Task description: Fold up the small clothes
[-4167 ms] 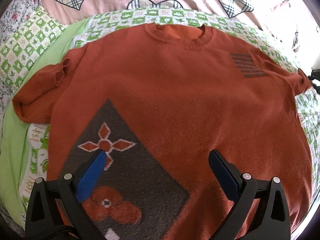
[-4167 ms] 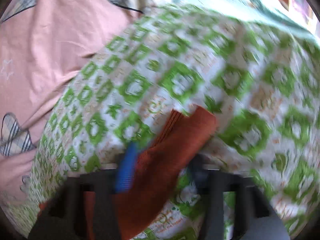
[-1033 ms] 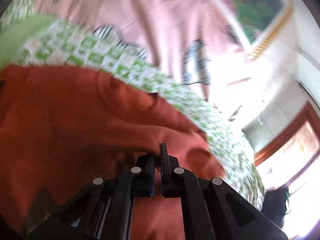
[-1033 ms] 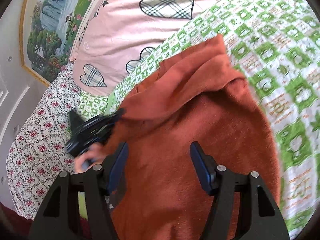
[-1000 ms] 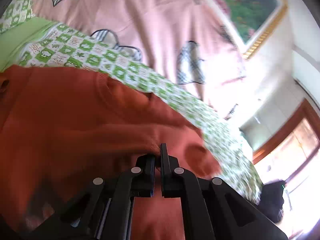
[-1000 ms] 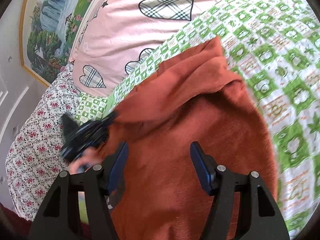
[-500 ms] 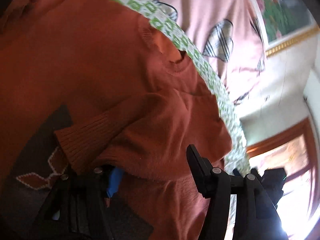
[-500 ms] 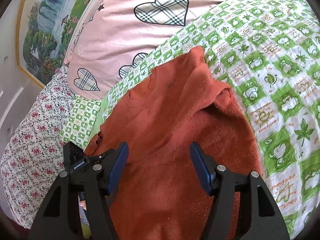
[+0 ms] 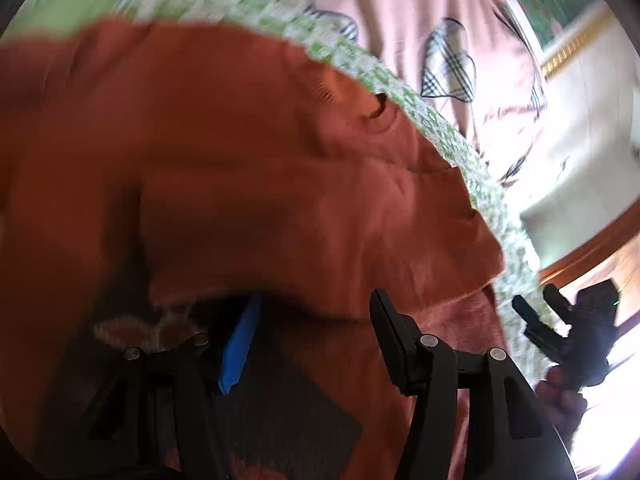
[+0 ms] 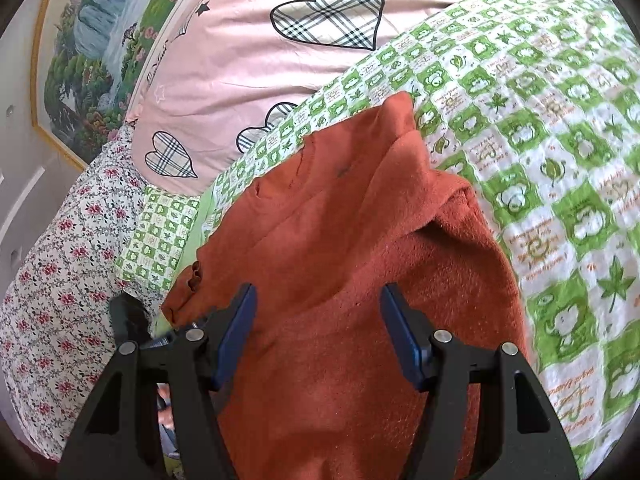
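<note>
Orange sweater [image 10: 344,280] spread on the green-checked sheet [image 10: 560,184], collar toward the pink quilt [image 10: 256,64] with plaid hearts. One sleeve [image 9: 304,216] folded in across the sweater's chest, its ribbed cuff end lying near the grey diamond patch [image 9: 296,420] on the front. Blurred in the left view, so finer detail there hard to read.

Left gripper [image 9: 316,320] parted about halfway, just in front of the folded sleeve's lower edge; blue pad [image 9: 240,340] beside that edge, nothing pinched between the jaws, sweater only beneath them.

Right gripper [image 10: 316,328] also spread about halfway, over the sweater's side panel near the folded shoulder; holding nothing, pads clear of the cloth.

Right hand [image 9: 560,400] with its gripper visible off the sweater's edge over the sheet. Floral pillow [image 10: 60,264] beyond the sweater's other sleeve; framed landscape painting [image 10: 100,32] behind the quilt.
</note>
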Motion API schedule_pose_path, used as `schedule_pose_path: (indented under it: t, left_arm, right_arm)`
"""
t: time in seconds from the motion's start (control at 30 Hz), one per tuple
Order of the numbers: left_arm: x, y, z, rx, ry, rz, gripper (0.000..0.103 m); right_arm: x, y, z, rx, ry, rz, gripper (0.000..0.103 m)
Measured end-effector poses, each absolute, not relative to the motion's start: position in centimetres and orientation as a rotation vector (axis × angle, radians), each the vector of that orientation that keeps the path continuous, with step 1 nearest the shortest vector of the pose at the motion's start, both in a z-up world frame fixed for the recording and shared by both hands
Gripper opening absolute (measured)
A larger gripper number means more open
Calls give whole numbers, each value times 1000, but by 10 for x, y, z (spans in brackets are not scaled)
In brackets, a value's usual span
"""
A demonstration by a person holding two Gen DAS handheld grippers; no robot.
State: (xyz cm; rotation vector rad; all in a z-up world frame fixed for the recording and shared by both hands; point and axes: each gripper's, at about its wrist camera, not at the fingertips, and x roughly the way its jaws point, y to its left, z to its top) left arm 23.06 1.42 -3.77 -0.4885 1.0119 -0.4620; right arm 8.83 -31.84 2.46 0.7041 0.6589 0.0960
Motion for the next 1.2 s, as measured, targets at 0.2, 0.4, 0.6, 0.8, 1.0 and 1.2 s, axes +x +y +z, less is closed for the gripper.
schedule_pose_path:
  t: [0.2, 0.4, 0.6, 0.8, 1.0, 1.2]
  left_arm:
    - [247, 35, -42, -707, 1003, -433, 64]
    - [279, 30, -29, -665, 928, -398, 6]
    - [284, 43, 19, -422, 722, -297, 5]
    - [296, 52, -4, -340, 811, -241, 7]
    - [297, 74, -24, -394, 835, -192, 6]
    - [295, 55, -4, -340, 784, -258, 6]
  right_arm:
    - [97, -334, 43, 650, 626, 59, 65]
    - [119, -368, 48, 625, 609, -52, 65]
    - [155, -389, 42, 543, 686, -122, 65]
    - [206, -382, 21, 476, 786, -92, 65]
    - [245, -372, -4, 431, 897, -88, 65]
    - [242, -374, 7, 382, 868, -91, 12]
